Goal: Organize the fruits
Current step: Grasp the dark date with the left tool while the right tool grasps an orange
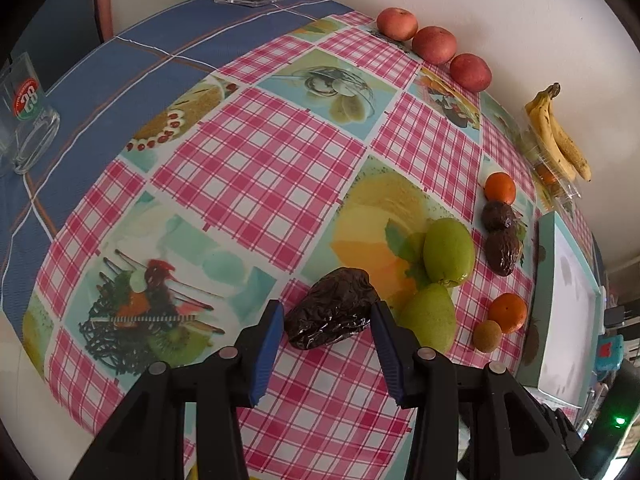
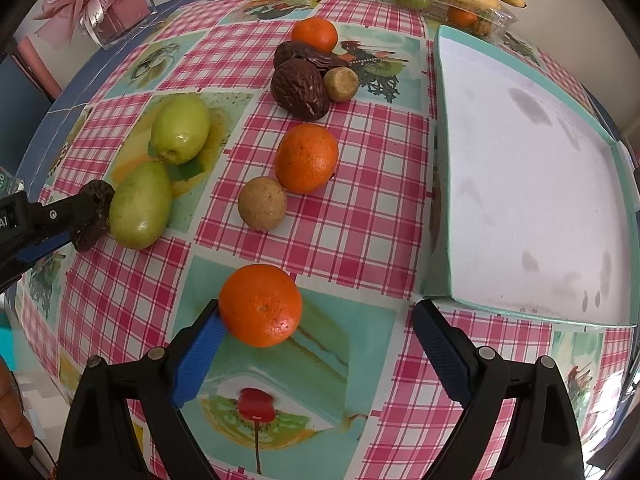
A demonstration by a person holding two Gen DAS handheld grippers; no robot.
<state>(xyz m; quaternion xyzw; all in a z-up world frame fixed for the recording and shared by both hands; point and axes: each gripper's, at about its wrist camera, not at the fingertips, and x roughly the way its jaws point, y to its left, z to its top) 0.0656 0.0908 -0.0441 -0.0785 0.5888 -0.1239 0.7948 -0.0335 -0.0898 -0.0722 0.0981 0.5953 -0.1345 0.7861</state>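
Note:
My left gripper [image 1: 326, 312] is shut on a dark wrinkled fruit [image 1: 332, 308] that rests on the checked tablecloth, with a blue pad against each side. In the right wrist view the same fruit [image 2: 94, 216] shows at the far left, pinched by that gripper beside a green fruit [image 2: 140, 204]. My right gripper [image 2: 320, 312] stands open and points down at the table. An orange [image 2: 260, 306] lies between its fingers, touching the left pad [image 2: 200, 352]. The right pad is well apart from it.
A teal box [image 2: 444, 168] with a white inside lies to the right. Two oranges [image 2: 306, 164], small brown fruits [image 2: 262, 204], dark fruits [image 2: 300, 88] and a second green fruit [image 2: 182, 126] lie mid-table. Apples [image 1: 434, 44], bananas [image 1: 560, 136] and a glass [image 1: 28, 120] stand farther off.

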